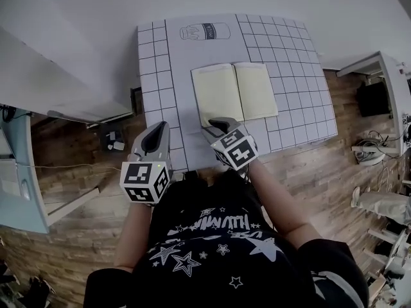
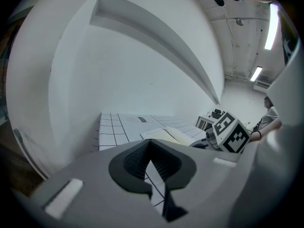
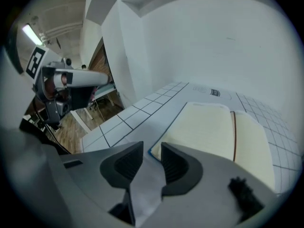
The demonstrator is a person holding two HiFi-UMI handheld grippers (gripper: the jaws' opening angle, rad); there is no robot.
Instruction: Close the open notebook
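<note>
The left gripper [image 1: 157, 131] hangs at the near edge of the tabletop [image 1: 292, 56], its fingers together on nothing; the right gripper [image 3: 152, 152] has its fingers a little apart and empty, aimed at the near left corner of the notebook [image 3: 214, 125], which lies open and flat mid-tabletop. The fingers may catch only the top cream page rather than the blue cover beneath, and crease it; or a low nudge may shove the book away. Only the right gripper view shows that thin cover edge; only the head view shows both pages whole, and the milk drawing [image 1: 205, 31] beyond.
</note>
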